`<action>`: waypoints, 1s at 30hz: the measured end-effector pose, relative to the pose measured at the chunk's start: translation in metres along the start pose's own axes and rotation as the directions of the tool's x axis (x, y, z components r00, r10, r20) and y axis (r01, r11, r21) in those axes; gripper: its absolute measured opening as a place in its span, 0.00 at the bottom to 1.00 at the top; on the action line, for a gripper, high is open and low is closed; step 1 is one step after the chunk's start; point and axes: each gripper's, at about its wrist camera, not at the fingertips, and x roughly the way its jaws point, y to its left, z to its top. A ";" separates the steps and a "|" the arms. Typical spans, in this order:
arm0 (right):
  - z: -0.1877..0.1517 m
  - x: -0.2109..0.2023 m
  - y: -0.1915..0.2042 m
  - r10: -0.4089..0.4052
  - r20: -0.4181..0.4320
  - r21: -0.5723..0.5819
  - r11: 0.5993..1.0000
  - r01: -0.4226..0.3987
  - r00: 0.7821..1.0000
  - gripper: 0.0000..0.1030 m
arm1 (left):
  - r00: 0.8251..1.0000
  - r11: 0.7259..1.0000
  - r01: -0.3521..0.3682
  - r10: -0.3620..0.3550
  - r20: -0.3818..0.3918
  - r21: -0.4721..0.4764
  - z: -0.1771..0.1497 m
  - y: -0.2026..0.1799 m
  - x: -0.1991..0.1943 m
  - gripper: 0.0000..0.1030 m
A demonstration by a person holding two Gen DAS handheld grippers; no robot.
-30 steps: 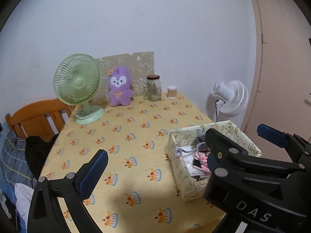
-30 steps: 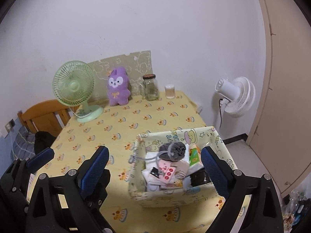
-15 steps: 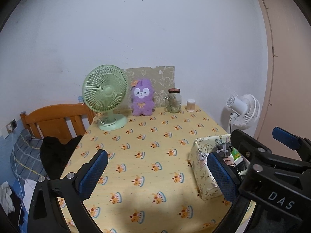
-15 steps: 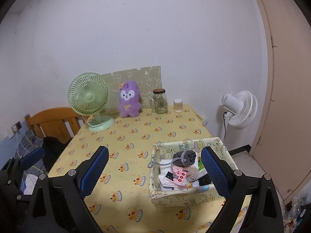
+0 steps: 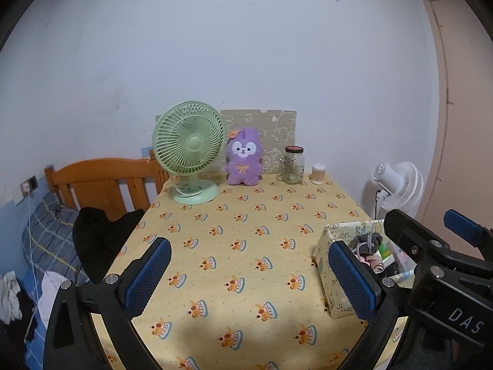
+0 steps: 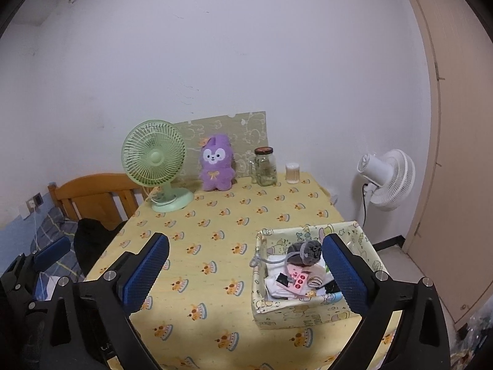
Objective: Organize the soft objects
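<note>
Pulled back and up from the fabric box (image 6: 311, 311) of soft items on the bench (image 5: 246, 246), jaws of both grippers released and empty, apparently finished.

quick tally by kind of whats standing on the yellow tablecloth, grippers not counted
fans: 1, green desk fan
plush toys: 1, purple plush
jars: 1, glass jar
small round containers: 1, cream one
fabric boxes: 1, box of soft items
total: 5
The white fan stands off the table, so not counted.
</note>
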 end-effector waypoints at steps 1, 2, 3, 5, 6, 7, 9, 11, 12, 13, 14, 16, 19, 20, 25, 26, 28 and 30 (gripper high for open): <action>0.000 -0.001 0.001 -0.001 0.005 -0.009 1.000 0.001 1.000 0.98 | 1.000 1.000 -0.004 0.004 0.001 -0.006 0.000 0.002 -0.001 1.00; 0.000 -0.001 0.002 0.000 0.009 -0.015 1.000 0.000 1.000 0.98 | 1.000 1.000 -0.009 0.009 0.002 -0.010 -0.001 0.003 -0.002 1.00; 0.001 -0.002 0.002 0.002 0.014 -0.020 1.000 -0.002 1.000 0.98 | 1.000 1.000 -0.015 0.015 0.003 -0.014 -0.001 0.005 -0.003 1.00; 0.001 -0.002 0.003 0.007 0.018 -0.022 1.000 -0.006 1.000 0.99 | 1.000 0.999 -0.026 0.026 0.001 -0.020 -0.001 0.008 -0.002 1.00; 0.001 -0.002 0.003 0.011 0.018 -0.022 1.000 -0.011 1.000 0.99 | 1.000 0.999 -0.030 0.030 -0.001 -0.023 -0.001 0.009 -0.002 1.00; 0.001 -0.002 0.002 0.016 0.017 -0.021 1.000 -0.016 1.000 0.99 | 0.999 0.999 -0.034 0.033 -0.004 -0.026 -0.001 0.010 -0.002 1.00; 0.002 -0.001 0.001 0.020 0.015 -0.022 1.000 -0.020 1.000 0.99 | 0.999 0.999 -0.041 0.040 -0.008 -0.034 -0.001 0.012 -0.001 1.00; 0.002 0.001 0.000 0.020 0.014 -0.022 1.000 -0.020 1.000 0.99 | 0.999 0.998 -0.044 0.043 -0.007 -0.037 -0.001 0.012 -0.002 1.00; 0.002 0.001 0.000 0.020 0.013 -0.020 1.000 -0.020 1.000 0.99 | 0.999 0.998 -0.045 0.045 -0.005 -0.038 -0.001 0.013 -0.002 1.00; 0.002 0.001 0.000 0.021 0.013 -0.020 1.000 -0.020 1.000 0.99 | 0.999 0.998 -0.045 0.045 -0.004 -0.039 -0.001 0.013 -0.002 1.00; 0.002 0.001 -0.001 0.019 0.013 -0.020 1.000 -0.019 1.000 0.99 | 0.999 0.998 -0.045 0.045 -0.004 -0.039 -0.001 0.013 -0.002 1.00; 0.002 0.001 -0.001 0.017 0.013 -0.021 1.000 -0.016 1.000 0.99 | 0.999 0.998 -0.045 0.045 -0.005 -0.039 -0.001 0.014 -0.002 1.00; 0.001 0.002 -0.001 0.015 0.013 -0.022 1.000 -0.015 1.000 1.00 | 0.999 0.998 -0.047 0.047 -0.012 -0.042 -0.001 0.015 0.000 1.00; 0.001 0.002 -0.001 0.015 0.012 -0.021 1.000 -0.014 1.000 1.00 | 0.999 0.998 -0.048 0.048 -0.013 -0.043 -0.002 0.015 0.000 1.00; 0.000 0.004 -0.002 0.012 0.007 -0.021 1.000 -0.012 1.000 1.00 | 0.998 0.998 -0.052 0.051 -0.020 -0.045 -0.001 0.016 0.002 1.00; 0.000 0.004 -0.002 0.012 0.007 -0.022 1.000 -0.012 1.000 1.00 | 0.998 0.998 -0.053 0.052 -0.022 -0.044 -0.001 0.016 0.003 1.00; 0.000 0.005 -0.003 0.011 0.004 -0.021 1.000 -0.011 1.000 1.00 | 0.998 0.998 -0.056 0.055 -0.024 -0.041 -0.002 0.016 0.004 1.00; 0.000 0.007 -0.003 0.011 -0.001 -0.020 1.000 -0.011 1.000 1.00 | 0.998 0.998 -0.054 0.053 -0.026 -0.039 -0.002 0.016 0.005 1.00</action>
